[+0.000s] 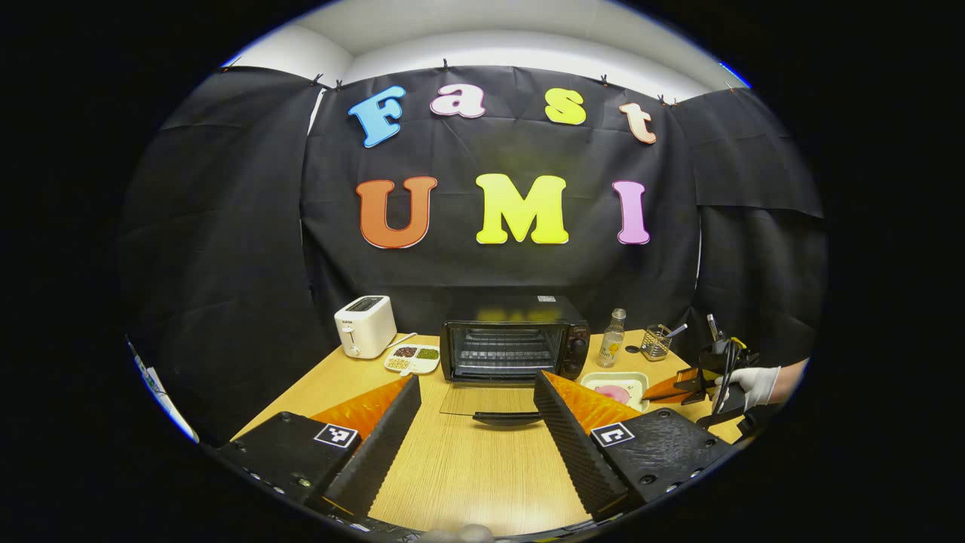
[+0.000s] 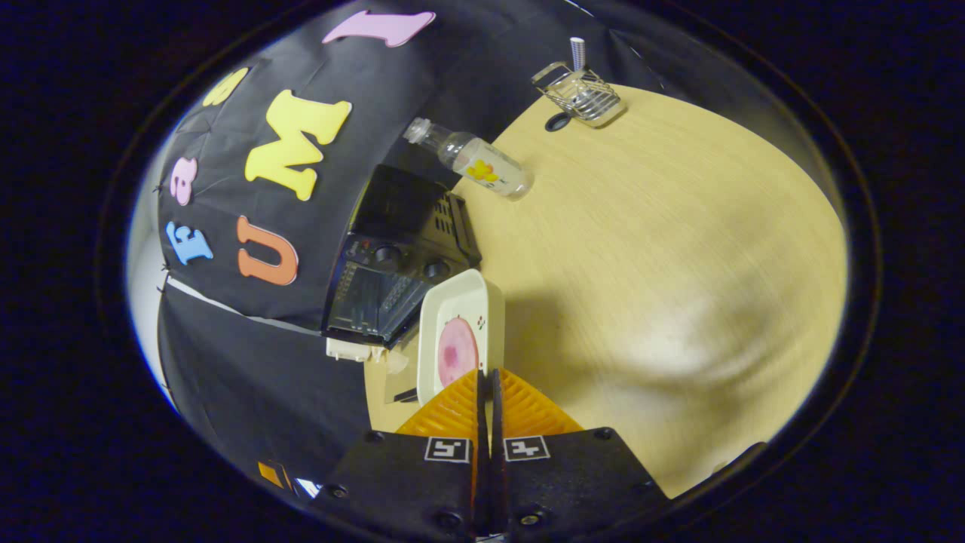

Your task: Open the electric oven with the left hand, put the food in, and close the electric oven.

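The black electric oven (image 1: 505, 348) stands at the back of the wooden table, its glass door (image 1: 488, 398) folded down flat and the rack inside in plain sight. My left gripper (image 1: 477, 377) is open wide, a short way in front of the door handle (image 1: 507, 417), holding nothing. To the oven's right lies a white plate (image 1: 632, 379) with a pink slice of food (image 1: 613, 393). In the right gripper view the right gripper (image 2: 485, 373) is shut on the near rim of that plate (image 2: 469, 298), with the food (image 2: 457, 351) just ahead and the oven (image 2: 392, 256) beyond it.
A white toaster (image 1: 366, 326) and a sectioned dish of grains (image 1: 412, 359) sit left of the oven. A small bottle (image 1: 612, 339) and a wire basket (image 1: 656, 343) stand behind the plate. A gloved hand (image 1: 756, 385) holds the right gripper (image 1: 667, 391) at the table's right edge.
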The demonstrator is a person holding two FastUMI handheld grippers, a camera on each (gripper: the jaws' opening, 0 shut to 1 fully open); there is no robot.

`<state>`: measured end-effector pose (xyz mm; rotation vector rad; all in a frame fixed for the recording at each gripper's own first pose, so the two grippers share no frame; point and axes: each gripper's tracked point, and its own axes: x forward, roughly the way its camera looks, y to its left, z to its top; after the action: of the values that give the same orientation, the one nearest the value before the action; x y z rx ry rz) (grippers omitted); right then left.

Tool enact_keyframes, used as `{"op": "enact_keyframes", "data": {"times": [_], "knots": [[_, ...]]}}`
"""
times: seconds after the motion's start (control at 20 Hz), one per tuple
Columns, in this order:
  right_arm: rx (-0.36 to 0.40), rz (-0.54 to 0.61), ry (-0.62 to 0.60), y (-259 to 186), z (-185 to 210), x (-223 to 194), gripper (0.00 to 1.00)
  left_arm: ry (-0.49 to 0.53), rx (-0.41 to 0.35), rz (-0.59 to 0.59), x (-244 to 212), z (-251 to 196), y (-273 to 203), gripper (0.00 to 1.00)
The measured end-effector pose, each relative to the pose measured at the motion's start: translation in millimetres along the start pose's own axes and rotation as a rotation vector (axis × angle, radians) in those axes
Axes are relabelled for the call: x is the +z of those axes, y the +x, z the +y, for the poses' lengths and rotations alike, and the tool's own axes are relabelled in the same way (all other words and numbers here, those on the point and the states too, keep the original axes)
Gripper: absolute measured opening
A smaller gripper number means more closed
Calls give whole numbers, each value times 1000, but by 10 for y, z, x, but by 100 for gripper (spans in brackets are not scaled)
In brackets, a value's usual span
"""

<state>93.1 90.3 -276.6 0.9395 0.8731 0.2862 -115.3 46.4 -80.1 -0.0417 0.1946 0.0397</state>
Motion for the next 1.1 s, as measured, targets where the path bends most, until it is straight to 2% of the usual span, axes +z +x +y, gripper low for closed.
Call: {"op": "enact_keyframes", "data": {"times": [0.35,0.5,0.55,0.6,0.65,0.75,0.8,1.05,1.1], "knots": [[62,-81,31,412,732,-454,4,18,18,9,22,126,-32,96],[43,-144,40,704,912,-641,0,31,43,14,79,232,-40,96],[39,-140,59,826,970,-725,7,36,52,14,104,269,-50,96],[44,-133,81,975,1053,-811,0,41,62,14,133,308,-47,96],[50,-124,99,1095,1124,-892,4,47,72,15,159,357,-44,97],[71,-94,111,1365,1298,-1072,4,54,90,21,178,420,-33,96],[83,-82,109,1496,1387,-1125,0,56,98,23,196,451,-22,96],[93,-129,121,1933,1577,-849,4,73,129,38,208,609,60,96],[92,-149,123,1996,1582,-732,0,75,138,46,197,645,113,96]]}}
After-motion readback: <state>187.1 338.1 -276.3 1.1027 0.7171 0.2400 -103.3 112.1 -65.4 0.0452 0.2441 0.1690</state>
